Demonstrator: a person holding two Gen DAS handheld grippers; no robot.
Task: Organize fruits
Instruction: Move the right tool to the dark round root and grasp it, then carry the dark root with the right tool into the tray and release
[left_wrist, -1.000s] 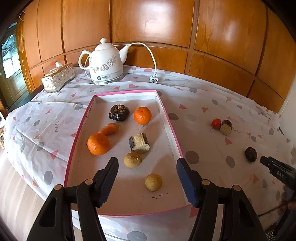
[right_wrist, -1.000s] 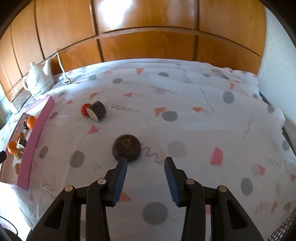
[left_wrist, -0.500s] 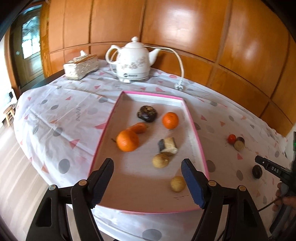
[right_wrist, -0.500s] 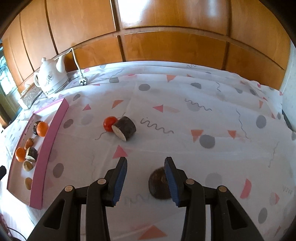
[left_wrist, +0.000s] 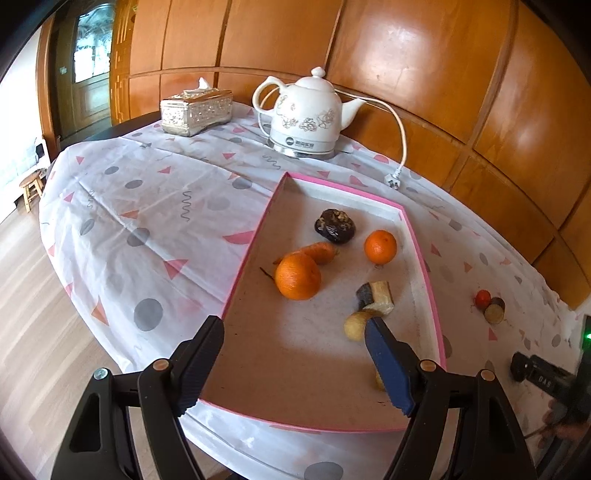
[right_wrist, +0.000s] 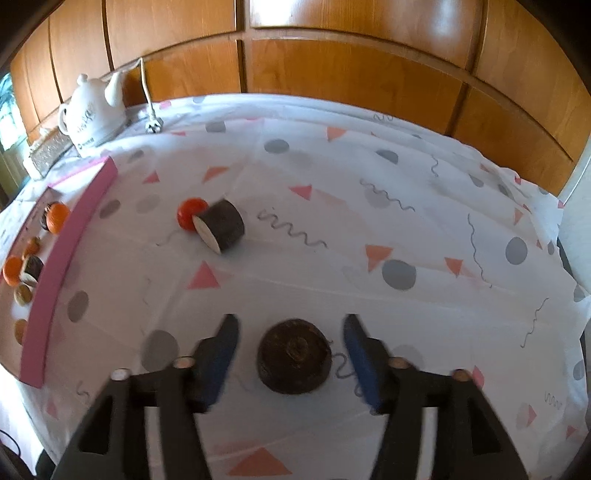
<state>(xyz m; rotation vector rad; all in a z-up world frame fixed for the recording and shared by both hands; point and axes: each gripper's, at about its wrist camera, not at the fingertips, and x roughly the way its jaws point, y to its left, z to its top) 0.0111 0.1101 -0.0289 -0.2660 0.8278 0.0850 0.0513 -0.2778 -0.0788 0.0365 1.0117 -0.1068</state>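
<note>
Dark round fruit (right_wrist: 293, 356) now sits btwn right gripper (right_wrist: 290, 354) pads, jaws opening wider than a sec ago, not touching yet. Grab pending, then to pink tray (right_wrist: 70, 243) at left. Left gripper (left_wrist: 295, 363) spread, empty, over tray's near end.

Things we are seeing at the back

We are looking at a white teapot (left_wrist: 304, 118) sitting near a shiny tissue box (left_wrist: 195, 110), its plug (left_wrist: 392, 181) lying on the spotted cloth (left_wrist: 147, 206).
</note>
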